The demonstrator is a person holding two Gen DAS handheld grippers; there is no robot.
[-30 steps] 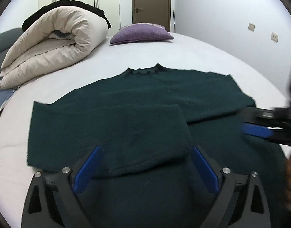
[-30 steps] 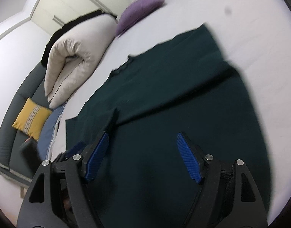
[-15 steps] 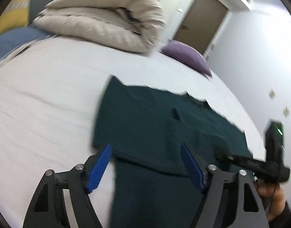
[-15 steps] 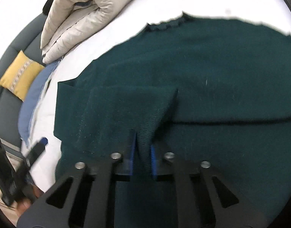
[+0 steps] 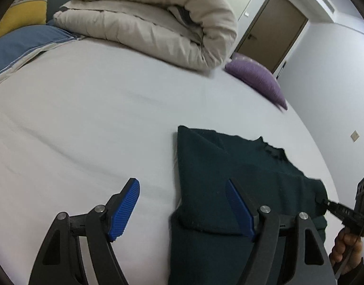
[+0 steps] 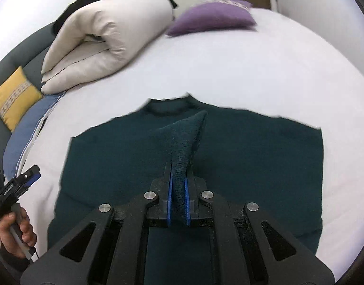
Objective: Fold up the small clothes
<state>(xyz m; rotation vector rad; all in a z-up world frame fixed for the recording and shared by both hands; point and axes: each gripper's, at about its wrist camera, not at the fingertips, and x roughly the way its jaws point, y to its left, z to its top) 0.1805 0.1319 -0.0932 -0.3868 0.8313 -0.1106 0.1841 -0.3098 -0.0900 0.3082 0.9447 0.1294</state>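
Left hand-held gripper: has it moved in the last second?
Yes. The left hand-held gripper slid off the green sweater toward its left edge, now partly over bare sheet.

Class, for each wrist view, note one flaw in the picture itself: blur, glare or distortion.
Left wrist view: fisheye bends the bed into a dome; the purple pillow is smeared. Right wrist view: the sweater has a blurred far edge; the bed's right side is washed out.

A white bed (image 6: 265, 66) fills the room. At eleven o'clock lies a rolled beige duvet (image 6: 106, 35), a purple cushion (image 6: 212, 17) at twelve; a brown door (image 5: 272, 28) (closed) beyond. A yellow cushion (image 6: 13, 99) rests on a grey sofa (image 6: 18, 54) at nine.
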